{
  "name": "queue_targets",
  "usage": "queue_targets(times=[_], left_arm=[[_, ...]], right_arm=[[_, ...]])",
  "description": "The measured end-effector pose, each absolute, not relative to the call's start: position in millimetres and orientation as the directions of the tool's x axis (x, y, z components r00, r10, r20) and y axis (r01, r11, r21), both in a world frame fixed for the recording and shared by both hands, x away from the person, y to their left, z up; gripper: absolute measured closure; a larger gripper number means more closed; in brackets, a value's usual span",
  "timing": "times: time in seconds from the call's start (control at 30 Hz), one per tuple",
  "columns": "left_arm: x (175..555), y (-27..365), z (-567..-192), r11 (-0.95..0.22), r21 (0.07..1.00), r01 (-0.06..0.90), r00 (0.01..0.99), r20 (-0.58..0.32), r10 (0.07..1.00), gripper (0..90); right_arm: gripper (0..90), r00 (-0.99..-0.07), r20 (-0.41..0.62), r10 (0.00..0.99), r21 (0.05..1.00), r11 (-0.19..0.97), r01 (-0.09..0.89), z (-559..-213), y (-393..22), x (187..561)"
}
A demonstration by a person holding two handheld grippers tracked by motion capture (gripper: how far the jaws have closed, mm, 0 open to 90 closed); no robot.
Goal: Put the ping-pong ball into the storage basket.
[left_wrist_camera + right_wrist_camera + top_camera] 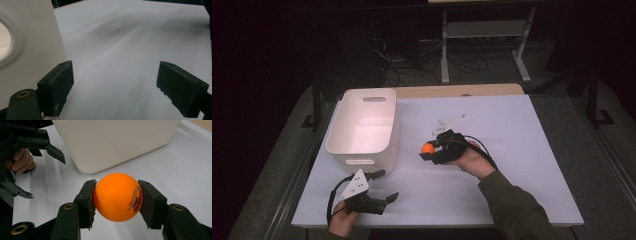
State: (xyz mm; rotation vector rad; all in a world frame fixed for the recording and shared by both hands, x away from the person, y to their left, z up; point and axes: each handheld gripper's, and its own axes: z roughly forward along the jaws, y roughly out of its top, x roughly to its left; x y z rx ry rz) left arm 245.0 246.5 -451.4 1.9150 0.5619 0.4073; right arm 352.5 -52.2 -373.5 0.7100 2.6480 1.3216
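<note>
Holding an orange ping-pong ball (117,196) in the right gripper (430,148), both pads clamped on opposite sides of it, printed text facing the right pad. We read the ball as clear of the table (512,165), held just off the near right corner of the white plastic bin (364,127). Key relation for the coming move: the bin's open mouth lies to the left of the ball and a little farther from the person, with the bin's right wall between the two, so we'd judge the ball has to go up over the rim before it goes across. A ball has no long axis, so grip orientation doesn't matter; only rim clearance does. The bin's long axis runs away from the person, which gives plenty of length to drop into. Left gripper (384,186) sits near the front edge of the table, jaws spread wide with nothing between them, just in front of the bin's near wall. It's as near the bin as the right, but the right has the ball, so this is the right's move. Risk: clipping the rim.
</note>
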Motion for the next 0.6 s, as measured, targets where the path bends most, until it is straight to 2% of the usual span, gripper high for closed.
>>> queue_targets(times=[0.6], left_arm=[[245.1, 246.8, -451.3, -0.339, 0.920, 0.196, 0.832, 0.027, 0.554, 14.1]], right_arm=[[49.7, -0.892, 0.100, 0.441, 0.792, 0.508, 0.340, -347.6, -46.2, 359.7]])
